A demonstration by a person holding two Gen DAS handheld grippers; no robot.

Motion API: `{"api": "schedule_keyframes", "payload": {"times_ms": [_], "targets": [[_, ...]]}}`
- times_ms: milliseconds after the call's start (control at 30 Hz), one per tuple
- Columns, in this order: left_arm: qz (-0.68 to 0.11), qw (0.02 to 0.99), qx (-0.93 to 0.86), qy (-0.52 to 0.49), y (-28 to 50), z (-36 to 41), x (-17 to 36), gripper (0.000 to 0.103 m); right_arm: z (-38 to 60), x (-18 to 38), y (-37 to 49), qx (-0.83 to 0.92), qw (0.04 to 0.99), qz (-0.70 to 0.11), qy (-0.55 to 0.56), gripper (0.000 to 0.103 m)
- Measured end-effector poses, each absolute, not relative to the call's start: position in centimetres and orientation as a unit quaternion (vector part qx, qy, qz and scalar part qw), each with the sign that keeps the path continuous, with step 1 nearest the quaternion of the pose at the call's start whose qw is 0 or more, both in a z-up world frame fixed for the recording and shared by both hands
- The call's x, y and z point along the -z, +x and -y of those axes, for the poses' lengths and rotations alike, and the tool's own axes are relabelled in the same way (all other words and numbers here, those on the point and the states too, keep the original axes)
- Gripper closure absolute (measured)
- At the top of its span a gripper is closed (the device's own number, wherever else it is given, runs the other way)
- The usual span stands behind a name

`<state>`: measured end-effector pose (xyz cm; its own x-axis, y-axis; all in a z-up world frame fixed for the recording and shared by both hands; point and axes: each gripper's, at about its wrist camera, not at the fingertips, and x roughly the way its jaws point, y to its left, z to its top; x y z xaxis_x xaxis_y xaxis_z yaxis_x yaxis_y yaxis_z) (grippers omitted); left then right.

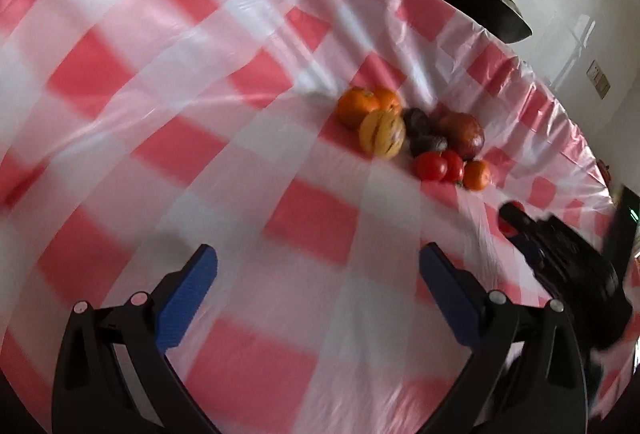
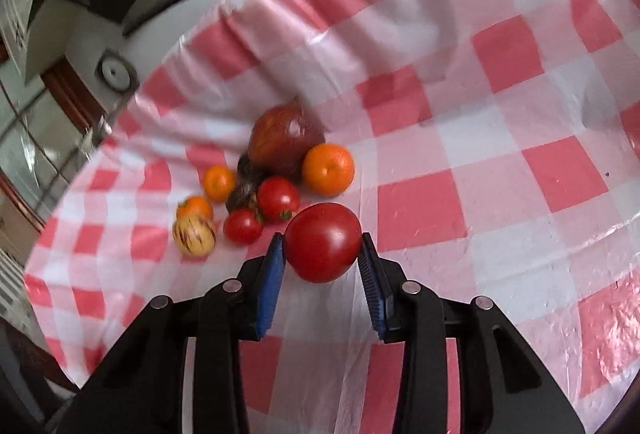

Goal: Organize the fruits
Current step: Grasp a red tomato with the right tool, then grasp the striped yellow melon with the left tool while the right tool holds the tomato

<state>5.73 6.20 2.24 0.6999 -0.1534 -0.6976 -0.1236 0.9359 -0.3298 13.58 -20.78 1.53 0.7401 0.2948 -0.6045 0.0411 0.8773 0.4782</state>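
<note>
My right tool [image 2: 322,254], black with blue ribbed pads [image 2: 270,286], frames a deep red tomato [image 2: 322,242]. The table [image 2: 520,162] wears a glossy cloth of red and white checks. At centre left of the frame sit two smaller red tomatoes [image 2: 277,198], bright orange mandarins [image 2: 328,168], a yellow melon streaked purple [image 2: 194,235] (a little blurred), and a dark reddish-brown fruit [image 2: 284,138]. My left tool [image 1: 318,266] is black and blue too.

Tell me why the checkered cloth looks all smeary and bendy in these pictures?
In the left wrist view the tablecloth is smeared by motion blur, while the fruit pile stays fairly sharp. In the right wrist view the held tomato is crisp; both fisheye lenses bend the squares.
</note>
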Motion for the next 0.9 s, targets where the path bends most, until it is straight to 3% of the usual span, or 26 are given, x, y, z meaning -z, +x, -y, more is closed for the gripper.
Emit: {"api": "schedule_keyframes", "payload": {"times_ms": [233, 400, 500, 533, 567, 900], "targets": [[-0.399, 0.902, -0.022, -0.167, 14.5, -2.2, -2.1, 0.002, 21.6, -1.9, 13.3, -0.069, 0.907, -0.327, 0.257, 0.066], [-0.419, 0.894, -0.044, -0.152, 18.8, -0.8, -1.5, 0.015, 21.4, -1.9, 13.3, -0.077, 0.906, -0.330, 0.253, 0.066], [-0.417, 0.897, -0.057, -0.137, 19.7, -0.8, -1.4, 0.037, 21.3, -1.9, 13.3, -0.079, 0.906, -0.331, 0.252, 0.066], [-0.414, 0.899, -0.048, -0.136, 19.6, -0.8, -1.4, 0.052, 21.2, -1.8, 13.3, -0.079, 0.905, -0.332, 0.252, 0.066], [-0.411, 0.901, -0.029, -0.137, 19.2, -0.8, -1.3, 0.058, 21.3, -1.8, 13.3, -0.080, 0.905, -0.332, 0.252, 0.066], [-0.365, 0.913, -0.020, -0.180, 9.1, -3.8, -2.0, 0.058, 21.2, -1.7, 13.3, -0.080, 0.906, -0.331, 0.252, 0.066]]}}
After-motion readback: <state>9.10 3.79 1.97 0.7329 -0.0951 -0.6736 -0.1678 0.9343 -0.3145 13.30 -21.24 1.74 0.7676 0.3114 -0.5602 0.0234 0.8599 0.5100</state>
